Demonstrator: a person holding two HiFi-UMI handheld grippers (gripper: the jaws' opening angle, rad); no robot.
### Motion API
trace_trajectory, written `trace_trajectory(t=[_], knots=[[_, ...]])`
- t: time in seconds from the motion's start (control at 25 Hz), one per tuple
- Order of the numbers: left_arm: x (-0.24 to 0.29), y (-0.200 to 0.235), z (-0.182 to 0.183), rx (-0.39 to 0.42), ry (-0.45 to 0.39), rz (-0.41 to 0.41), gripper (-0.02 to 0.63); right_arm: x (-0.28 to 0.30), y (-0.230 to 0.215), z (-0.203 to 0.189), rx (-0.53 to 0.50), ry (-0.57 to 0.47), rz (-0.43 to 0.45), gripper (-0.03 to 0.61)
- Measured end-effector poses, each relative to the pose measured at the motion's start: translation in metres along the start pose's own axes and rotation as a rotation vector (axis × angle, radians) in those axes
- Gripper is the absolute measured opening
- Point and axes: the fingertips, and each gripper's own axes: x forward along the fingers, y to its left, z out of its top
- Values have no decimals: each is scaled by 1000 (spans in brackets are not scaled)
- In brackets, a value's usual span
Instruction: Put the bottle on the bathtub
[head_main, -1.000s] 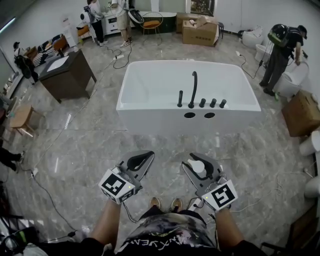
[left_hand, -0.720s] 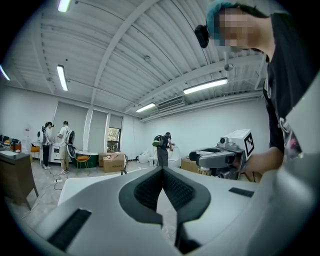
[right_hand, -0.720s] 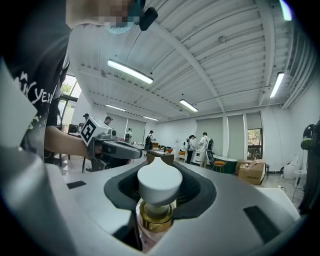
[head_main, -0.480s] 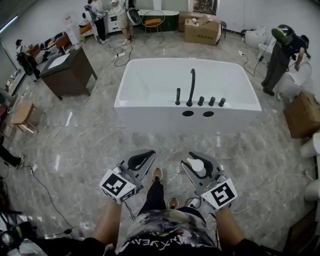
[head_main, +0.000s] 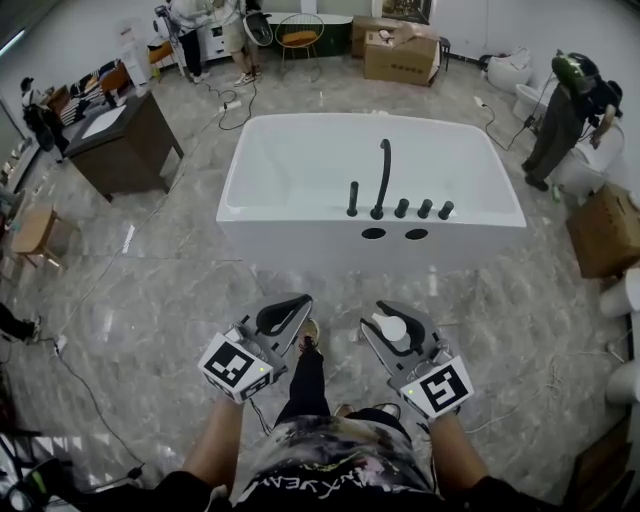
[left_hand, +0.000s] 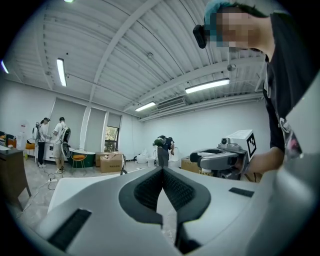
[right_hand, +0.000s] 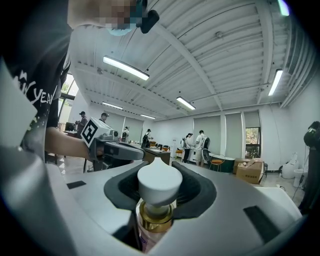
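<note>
Carrying is the step in hand, I judge: the right gripper (head_main: 392, 320) has its fingers clenched on the pump bottle (head_main: 391, 328), low and right of centre in the head view and well short of the white bathtub (head_main: 300, 215) in the upper middle. Hold it cap-up with a steady grip, and aim for the flat near ledge beside the black faucet (head_main: 381, 178). The left gripper (head_main: 285, 314) has its fingers closed on nothing. The bottle has a rounded white cap, a gold collar and a pale body.

I see a glossy bathtub (head_main: 300, 248) at twelve o'clock on polished stone floor (head_main: 150, 300). The bottle (right_hand: 158, 200) has a matt cap (right_hand: 159, 181) and shiny collar (right_hand: 156, 216).
</note>
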Motion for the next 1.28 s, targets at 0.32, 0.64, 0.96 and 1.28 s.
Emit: trace_trajectory(t=[0.32, 0.64, 0.96, 1.28], knots=[[40, 72, 1, 8, 12, -14, 13, 70, -48, 1, 2, -2, -10, 141], [75, 132, 5, -8, 16, -27, 13, 127, -92, 8, 8, 3, -18, 140], [109, 191, 9, -26, 21, -39, 13, 180, -133, 10, 13, 21, -32, 140], [140, 254, 17, -17, 29, -60, 13, 237, -172, 16, 24, 41, -52, 140]])
